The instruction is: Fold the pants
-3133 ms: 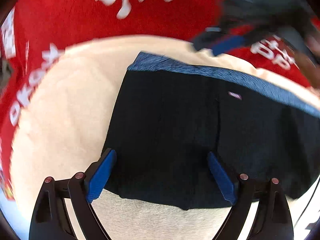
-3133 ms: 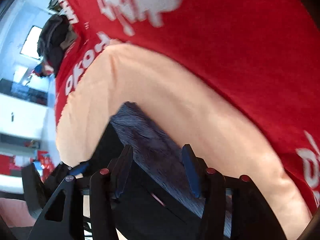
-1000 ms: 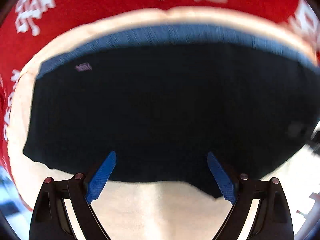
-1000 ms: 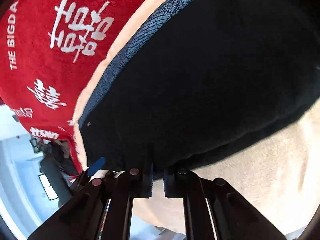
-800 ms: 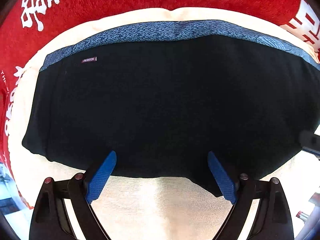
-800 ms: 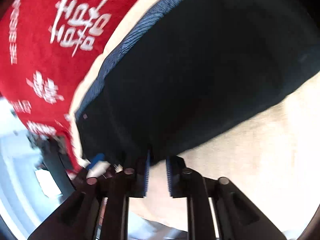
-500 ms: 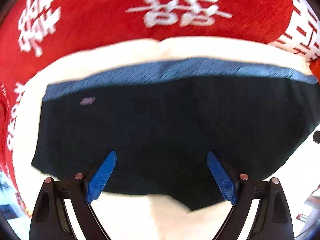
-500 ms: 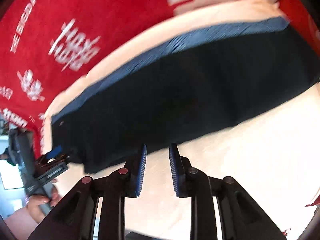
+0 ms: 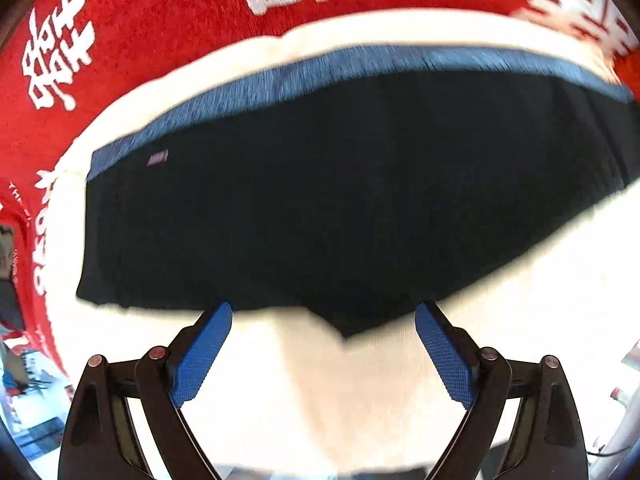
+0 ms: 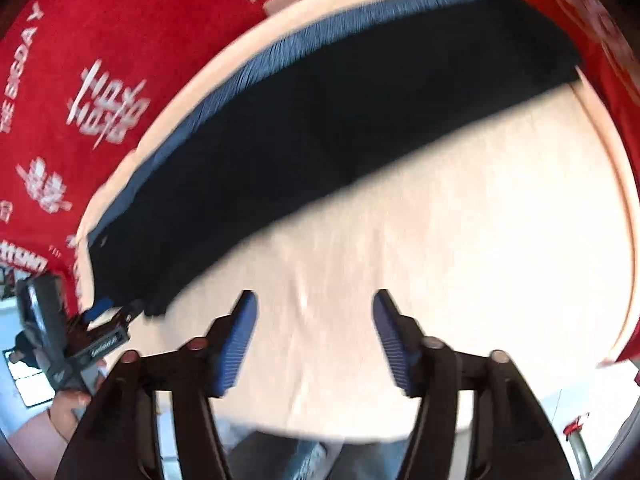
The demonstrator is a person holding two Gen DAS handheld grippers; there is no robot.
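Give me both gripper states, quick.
Left gripper: open, holding nothing, at the near edge of the pants.
Right gripper: open, empty, over the cream cloth.

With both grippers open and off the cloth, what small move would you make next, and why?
Probably bring the left gripper forward to pinch the near hem of the black pants. They lie spread flat on the cream cloth, waistband far, and the right gripper hovers open over bare cloth.
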